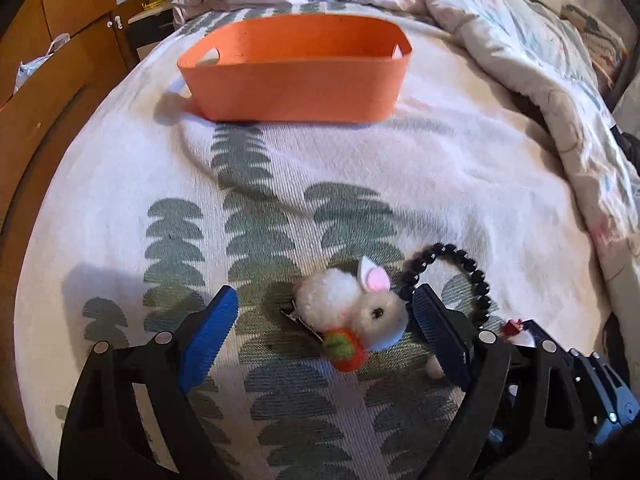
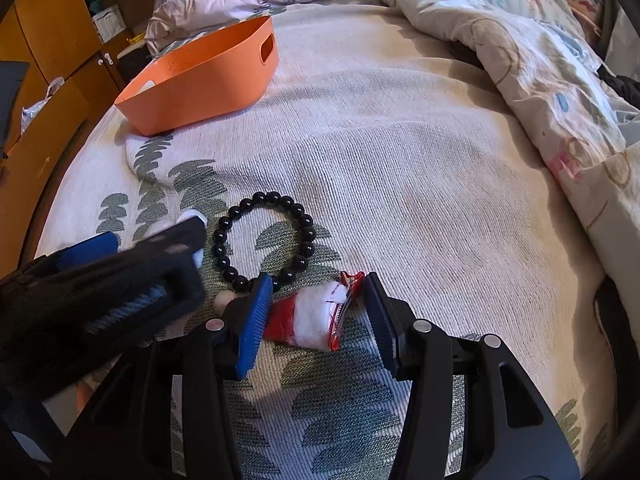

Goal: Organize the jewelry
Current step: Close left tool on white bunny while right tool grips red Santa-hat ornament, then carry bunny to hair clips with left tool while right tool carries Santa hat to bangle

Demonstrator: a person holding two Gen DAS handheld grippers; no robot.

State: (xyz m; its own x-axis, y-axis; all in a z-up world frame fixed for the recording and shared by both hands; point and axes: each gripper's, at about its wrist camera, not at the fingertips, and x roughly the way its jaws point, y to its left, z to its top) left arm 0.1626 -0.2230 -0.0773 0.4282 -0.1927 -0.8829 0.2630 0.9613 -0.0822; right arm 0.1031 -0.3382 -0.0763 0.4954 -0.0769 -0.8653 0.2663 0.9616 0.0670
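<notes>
Your left gripper (image 1: 326, 318) has its jaws spread wide around the fluffy bunny hair clip (image 1: 352, 312), which lies on the bed (image 1: 420, 168) between them; neither pad presses on it. Just to the right of the bunny, the black bead bracelet (image 2: 266, 238) rests flat on the bed, one jaw of each gripper reaching its ring. Your right gripper (image 2: 318, 320) sits just right of the bracelet, jaws about half open on either side of the red and white hair clip (image 2: 316, 320); whether the pads truly pinch it you cannot tell. The orange basket (image 1: 294, 88) stands well beyond the bunny.
</notes>
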